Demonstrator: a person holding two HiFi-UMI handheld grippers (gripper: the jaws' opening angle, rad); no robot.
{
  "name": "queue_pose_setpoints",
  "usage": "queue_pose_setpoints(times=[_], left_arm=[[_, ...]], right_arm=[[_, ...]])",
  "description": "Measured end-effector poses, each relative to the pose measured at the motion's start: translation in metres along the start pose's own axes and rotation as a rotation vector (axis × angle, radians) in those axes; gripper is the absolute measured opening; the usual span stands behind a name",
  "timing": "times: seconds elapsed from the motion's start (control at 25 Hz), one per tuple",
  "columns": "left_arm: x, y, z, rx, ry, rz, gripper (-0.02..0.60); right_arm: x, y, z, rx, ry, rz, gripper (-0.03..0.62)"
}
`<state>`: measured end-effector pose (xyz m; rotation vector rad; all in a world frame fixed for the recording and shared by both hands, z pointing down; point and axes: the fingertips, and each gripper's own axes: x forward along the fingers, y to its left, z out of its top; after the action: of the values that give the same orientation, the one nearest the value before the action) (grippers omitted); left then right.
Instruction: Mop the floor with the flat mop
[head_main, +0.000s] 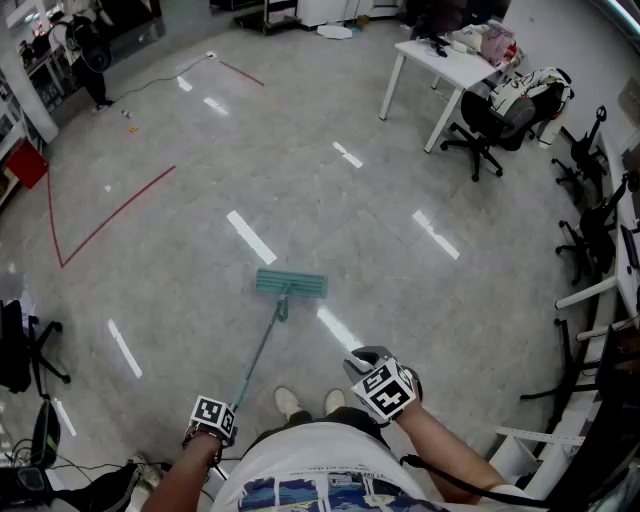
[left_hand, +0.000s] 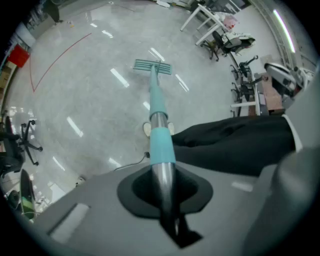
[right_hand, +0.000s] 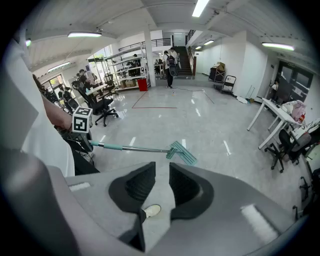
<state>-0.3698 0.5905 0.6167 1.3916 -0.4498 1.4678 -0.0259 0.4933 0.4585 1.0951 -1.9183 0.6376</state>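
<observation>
White desk (head_main: 452, 68) (cluttered); 1 black chair (head_main: 485, 122) beside it; red floor tape (head_main: 118, 217).

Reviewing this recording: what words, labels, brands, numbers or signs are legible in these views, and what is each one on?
No text is legible in any view.
Marker cubes: black-and-white square patterns only, no letters or numbers.
Shirt print: too blurred to read.
Flat mop: no label visible.
Items on the distant shelves: too small to read.
</observation>
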Motion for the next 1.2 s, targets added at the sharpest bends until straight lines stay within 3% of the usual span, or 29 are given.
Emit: queue_pose_setpoints(times=[0.8,1.2], left_arm=[[0.008,-0.042,-0.015,-0.044,-0.008,0.023,0.044],[-0.006,-0.049,0.003,-0.084,-0.048,0.054,0.044]], right_arm=[[-0.031,-0.003,-0.048,0.032,-0.045,0.024,0.094],[-0.034,-0.019,-0.059,0.071,-0.104,0.066,0.094]])
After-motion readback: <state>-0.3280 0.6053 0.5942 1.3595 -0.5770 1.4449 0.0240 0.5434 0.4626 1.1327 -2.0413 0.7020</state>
